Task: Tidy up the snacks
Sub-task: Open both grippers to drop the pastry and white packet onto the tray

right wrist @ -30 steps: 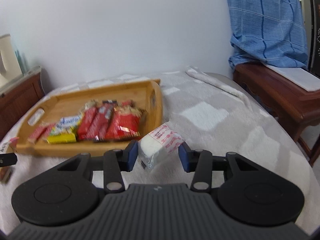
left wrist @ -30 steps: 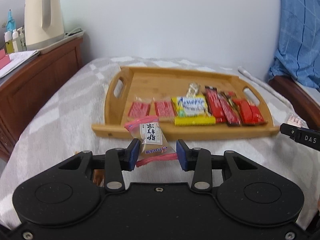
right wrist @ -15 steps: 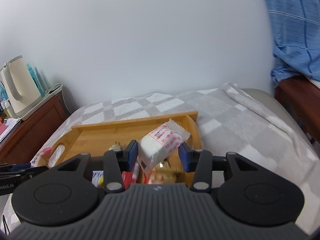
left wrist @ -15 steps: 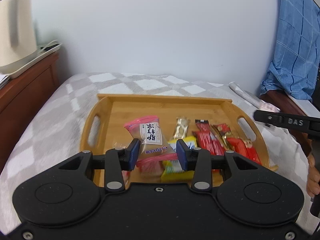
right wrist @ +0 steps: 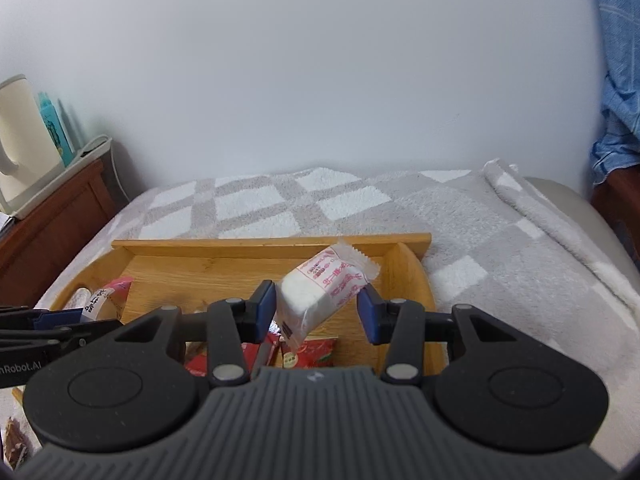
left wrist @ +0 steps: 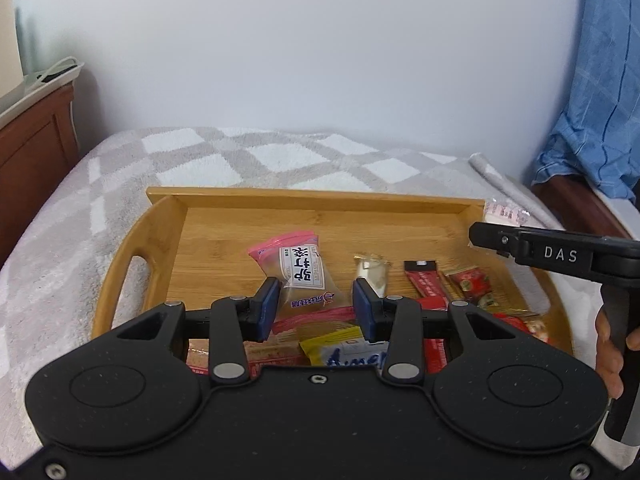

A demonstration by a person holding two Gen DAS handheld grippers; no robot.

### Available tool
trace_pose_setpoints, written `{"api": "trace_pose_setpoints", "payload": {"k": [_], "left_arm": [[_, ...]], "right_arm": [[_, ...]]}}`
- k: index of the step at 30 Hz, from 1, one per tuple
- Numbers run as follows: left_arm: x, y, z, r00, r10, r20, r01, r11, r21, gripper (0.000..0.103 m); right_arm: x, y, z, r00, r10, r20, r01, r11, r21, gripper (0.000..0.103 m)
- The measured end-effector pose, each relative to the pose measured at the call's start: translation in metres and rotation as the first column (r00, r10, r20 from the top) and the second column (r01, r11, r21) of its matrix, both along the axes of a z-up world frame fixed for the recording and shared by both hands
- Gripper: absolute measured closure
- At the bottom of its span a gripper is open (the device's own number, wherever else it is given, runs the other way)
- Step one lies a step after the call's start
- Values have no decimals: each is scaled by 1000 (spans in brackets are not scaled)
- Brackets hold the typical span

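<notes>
Left tongs clamp pink-ended packet | right tongs clamp white packet | both above tray

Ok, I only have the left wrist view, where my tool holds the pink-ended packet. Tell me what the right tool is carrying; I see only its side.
Observer: The right tool is shut on a white packet with pink print, tilted, crimped end up to the right.
Operator: Say where it hangs.
Observer: Over the right end of the wooden tray, by the look of it; red packets lie beneath the tool.
Operator: Now report what stands far left.
Observer: A cream kettle, on a wooden cabinet.
</notes>
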State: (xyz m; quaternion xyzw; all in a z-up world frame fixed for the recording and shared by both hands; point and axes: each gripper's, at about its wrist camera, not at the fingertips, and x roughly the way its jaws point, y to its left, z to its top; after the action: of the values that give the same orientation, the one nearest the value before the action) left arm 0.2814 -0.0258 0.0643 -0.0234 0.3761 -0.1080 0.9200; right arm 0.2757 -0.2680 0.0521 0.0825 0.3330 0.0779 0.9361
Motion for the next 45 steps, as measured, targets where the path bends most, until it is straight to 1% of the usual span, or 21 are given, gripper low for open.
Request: {"api": "trace_pose_setpoints", "payload": {"k": [5,9,17,22,27,28,29,32,35,38,40,44,45], "left_arm": [[7,-2,-12,1000,0,-18,0,1000,2,65],[8,-6,-16,1000,-10,-21,10,1000,7,65],[10,-12,-21,999,-16,-28,17,1000,25,65],[12,-12,-22,999,-14,-37,15,999,28,65],[13,-12,-22,999,-12,-40,13,1000,28,65],[13,-12,-22,999,-12,-40,13,999,29,65],[13,-12,-22,999,-11,-41,13,999,29,64],[13,-12,-22,999,-5,-44,7,999,32,64],[11,-13,-20,999,-5,-40,7,999,45,64],[7,-13,-16,999,-5,-33,7,999,51,60],[4,-13,-12,999,-5,-32,7,999,53,50],[-3,-15,-4,1000,-1,-26,3,998,68,37],[-4,-15,-2,1000,2,-28,0,998,69,32]], "right_arm": [[8,1,-12,1000,8,-29,-9,1000,-18,55],[11,-2,-17,999,-3,-41,3,1000,-12,54],[16,1,-23,998,3,-57,-4,1000,-13,54],[16,5,-24,998,15,-59,-18,999,-38,53],[16,4,-24,998,15,-59,-17,999,-38,54],[16,4,-24,998,15,-59,-17,999,-39,53],[16,4,-24,998,15,-58,-17,999,-38,50],[16,3,-23,999,9,-51,-11,999,-31,49],[14,2,-19,999,1,-47,-2,1000,-25,40],[10,1,-14,1000,-2,-31,1,1000,-24,37],[7,2,-10,1000,-1,-22,1,1000,-24,34],[-1,5,-4,1000,2,-2,-2,999,-36,28],[-3,6,-2,1000,4,3,-4,999,-40,28]]}}
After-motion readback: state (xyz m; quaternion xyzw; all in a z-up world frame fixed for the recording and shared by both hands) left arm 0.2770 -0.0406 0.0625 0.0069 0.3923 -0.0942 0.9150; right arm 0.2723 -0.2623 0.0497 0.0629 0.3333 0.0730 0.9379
